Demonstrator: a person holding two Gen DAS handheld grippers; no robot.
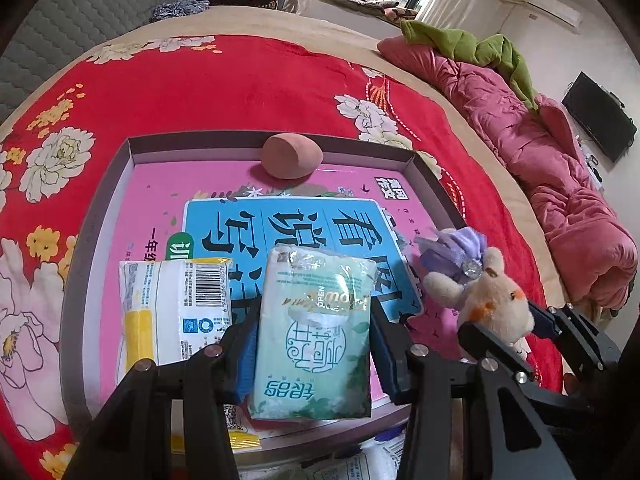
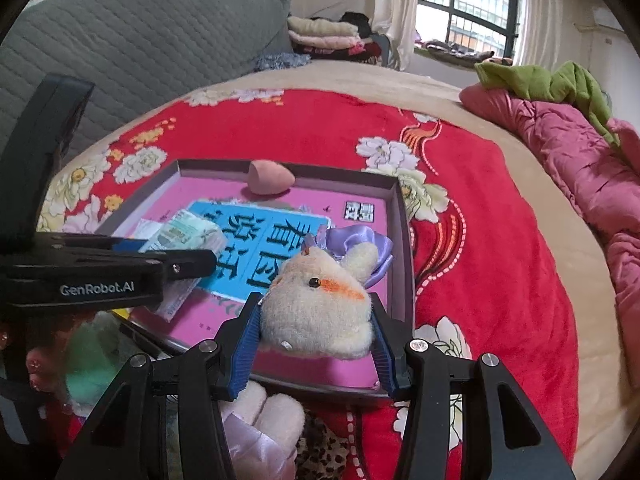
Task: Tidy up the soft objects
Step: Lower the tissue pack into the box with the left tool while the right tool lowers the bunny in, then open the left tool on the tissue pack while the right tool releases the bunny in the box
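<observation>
- Red floral blanket (image 1: 248,84) is covering the bed, and a shallow grey-walled tray (image 1: 100,200) with a pink printed bottom is sitting on it, close under both tools.
- Nearest to me, the left gripper (image 1: 314,344) is clamping a pale green tissue pack (image 1: 316,332) between its blue pads; the pack is standing lengthwise between the jaws, shiny wrapper creasing, its lower end reaching toward the tray's near wall.
- Just beside it on its left, a white and yellow tissue pack (image 1: 172,308) with a barcode is lying flat in the tray, its near end hidden behind the gripper's black frame.
- The right gripper (image 2: 316,332) is squeezing a cream plush toy (image 2: 320,312) by the head; the toy is showing a dark bead eye, an orange patch and a purple satin bow, and it is hanging over the tray's right near corner.
- Below the right gripper's fingers, the toy's pale limbs are dangling, partly cut off by the frame.
- Other soft things at the near edge are blurring too much to name.
- Farther in, a blue label with large characters (image 1: 288,224) is showing on the tray bottom, partly covered by both packs.
- Against the far wall of the tray, a pink egg-shaped sponge (image 1: 291,157) is resting alone.
- Beyond, a pink quilt (image 1: 532,160) with a green cloth (image 1: 472,46) on it is lying along the bed's right side.
</observation>
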